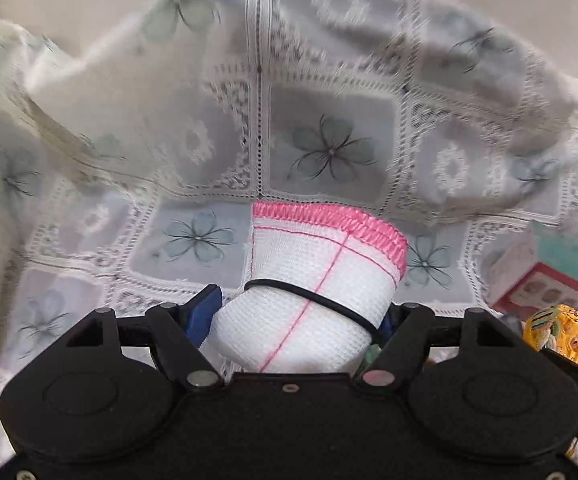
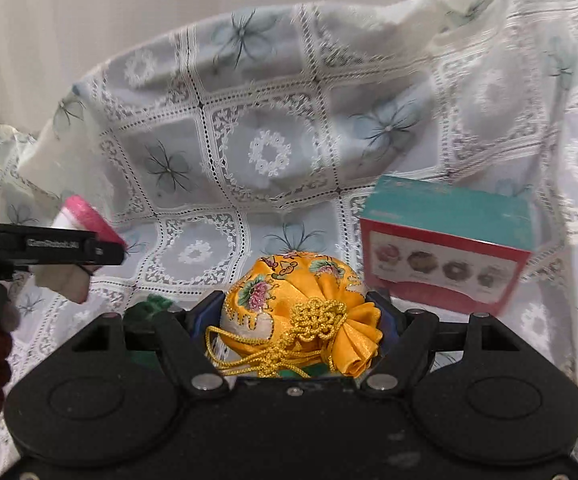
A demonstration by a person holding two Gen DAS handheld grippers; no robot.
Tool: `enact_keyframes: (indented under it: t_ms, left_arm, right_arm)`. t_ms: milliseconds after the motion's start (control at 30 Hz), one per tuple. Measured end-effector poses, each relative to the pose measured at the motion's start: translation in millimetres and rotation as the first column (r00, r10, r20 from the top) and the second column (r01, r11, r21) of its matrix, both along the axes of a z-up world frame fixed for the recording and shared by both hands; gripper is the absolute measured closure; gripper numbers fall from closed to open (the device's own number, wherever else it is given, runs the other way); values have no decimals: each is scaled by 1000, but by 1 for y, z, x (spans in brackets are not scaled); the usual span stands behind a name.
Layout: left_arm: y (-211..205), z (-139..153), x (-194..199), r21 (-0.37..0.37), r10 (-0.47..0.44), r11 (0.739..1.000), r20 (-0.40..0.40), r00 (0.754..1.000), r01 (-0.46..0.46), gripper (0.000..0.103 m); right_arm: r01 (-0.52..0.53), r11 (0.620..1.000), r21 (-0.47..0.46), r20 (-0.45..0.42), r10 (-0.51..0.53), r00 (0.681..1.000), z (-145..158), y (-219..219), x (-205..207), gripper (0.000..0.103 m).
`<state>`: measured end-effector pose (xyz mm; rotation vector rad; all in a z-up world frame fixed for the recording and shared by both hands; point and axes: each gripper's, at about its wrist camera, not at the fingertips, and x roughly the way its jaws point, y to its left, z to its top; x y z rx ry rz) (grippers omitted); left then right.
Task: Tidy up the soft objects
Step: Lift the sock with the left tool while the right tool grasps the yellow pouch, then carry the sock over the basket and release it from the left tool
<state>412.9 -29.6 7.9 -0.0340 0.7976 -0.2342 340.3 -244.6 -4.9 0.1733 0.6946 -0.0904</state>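
White waffle-weave cloth roll (image 1: 309, 312) (pink-hemmed, black band round it) pinched in left gripper (image 1: 301, 320) above lace tablecloth (image 1: 329, 148). Yellow embroidered pouch (image 2: 293, 312) clamped in right gripper (image 2: 297, 320), near doughnut box (image 2: 445, 248). Step: carrying both. Next: find spot, set down gently.

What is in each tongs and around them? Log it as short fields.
left tongs: shut on rolled white mesh cloth with pink trim, bound by black band
right tongs: shut on yellow embroidered satin pouch with gold cord
surface: white lace floral tablecloth
nearby: teal-and-red cardboard box picturing pastries, right of pouch
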Motion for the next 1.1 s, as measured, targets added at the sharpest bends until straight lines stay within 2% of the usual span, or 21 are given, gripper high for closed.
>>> enact_keyframes:
  t_ms: [200,467,800,1100]
  left_arm:
    - [4,26,-57,8,4,1000,37,999,-4,33]
    - [5,36,-139,11,-22,1000,48,999,21,33]
    - [6,17,-231,26,-35,999,7,999,34,33]
    - [5,-14,-288,29,-20,999,-74,997,22,33]
  right_arm:
    - [22,999,25,26,-23,999,21,-5,-57,29]
    - [31,998,50,69,-34,997,44,-4,-138,28]
    - [57,991,125,83,-68,994,48,3,-228,28]
    - [78,979,186,74,-93,993,42,12,-298,28]
